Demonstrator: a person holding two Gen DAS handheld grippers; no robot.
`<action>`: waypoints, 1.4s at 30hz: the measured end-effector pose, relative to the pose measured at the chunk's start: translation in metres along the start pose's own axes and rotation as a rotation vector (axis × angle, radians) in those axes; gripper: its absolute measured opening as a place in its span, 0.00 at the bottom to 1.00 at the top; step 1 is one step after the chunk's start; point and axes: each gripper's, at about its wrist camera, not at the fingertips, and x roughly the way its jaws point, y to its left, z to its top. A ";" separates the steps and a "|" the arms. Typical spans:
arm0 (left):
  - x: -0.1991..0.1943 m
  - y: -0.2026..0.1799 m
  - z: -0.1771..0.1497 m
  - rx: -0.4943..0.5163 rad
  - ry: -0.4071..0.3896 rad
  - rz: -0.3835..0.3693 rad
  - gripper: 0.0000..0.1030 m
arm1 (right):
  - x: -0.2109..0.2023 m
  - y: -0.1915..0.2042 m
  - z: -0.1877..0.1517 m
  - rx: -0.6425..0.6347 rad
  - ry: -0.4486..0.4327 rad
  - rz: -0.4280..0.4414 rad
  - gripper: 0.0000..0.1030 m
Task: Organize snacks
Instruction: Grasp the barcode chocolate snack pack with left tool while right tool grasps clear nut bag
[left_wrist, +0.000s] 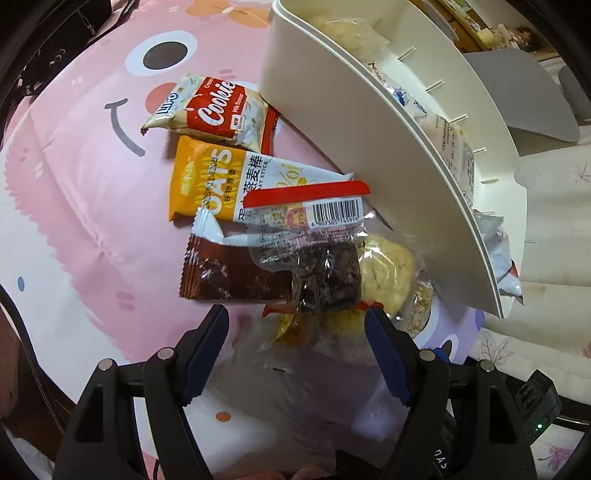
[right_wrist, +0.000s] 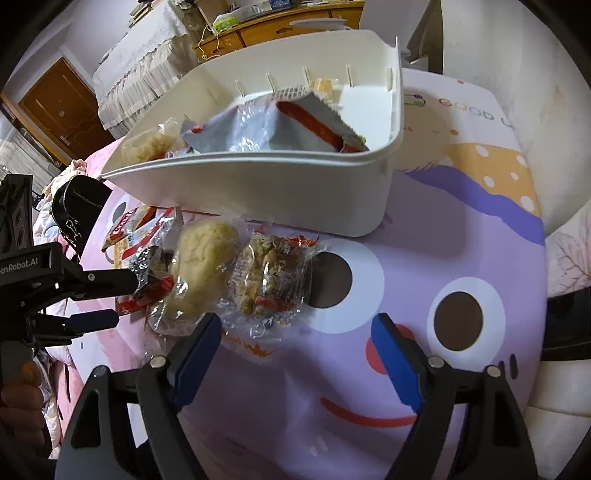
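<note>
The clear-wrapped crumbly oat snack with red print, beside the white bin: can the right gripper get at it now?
Probably yes. The right gripper is open, the clear-wrapped crumbly oat snack lies just ahead of its left finger, nothing covers it. The pale round bun crowds one side.

One white bin (right_wrist: 258, 184) is being shown. Beside the bin, six wrapped snacks are being counted: one cookie packet (left_wrist: 210, 107), one oat stick (left_wrist: 221, 177), one brown bar (left_wrist: 229, 273), one dark cake (left_wrist: 325, 277), one pale bun (right_wrist: 203, 262), one crumbly cake (right_wrist: 269, 277).
</note>
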 end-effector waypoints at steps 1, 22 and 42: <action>0.002 -0.002 0.002 0.003 -0.001 0.011 0.73 | 0.003 0.000 0.001 -0.002 0.004 0.000 0.79; 0.037 -0.051 0.023 0.054 0.005 0.104 0.66 | 0.026 0.009 0.022 -0.106 -0.028 0.021 0.77; 0.023 -0.031 0.039 -0.005 -0.080 0.031 0.47 | 0.030 0.019 0.027 -0.170 -0.016 0.064 0.40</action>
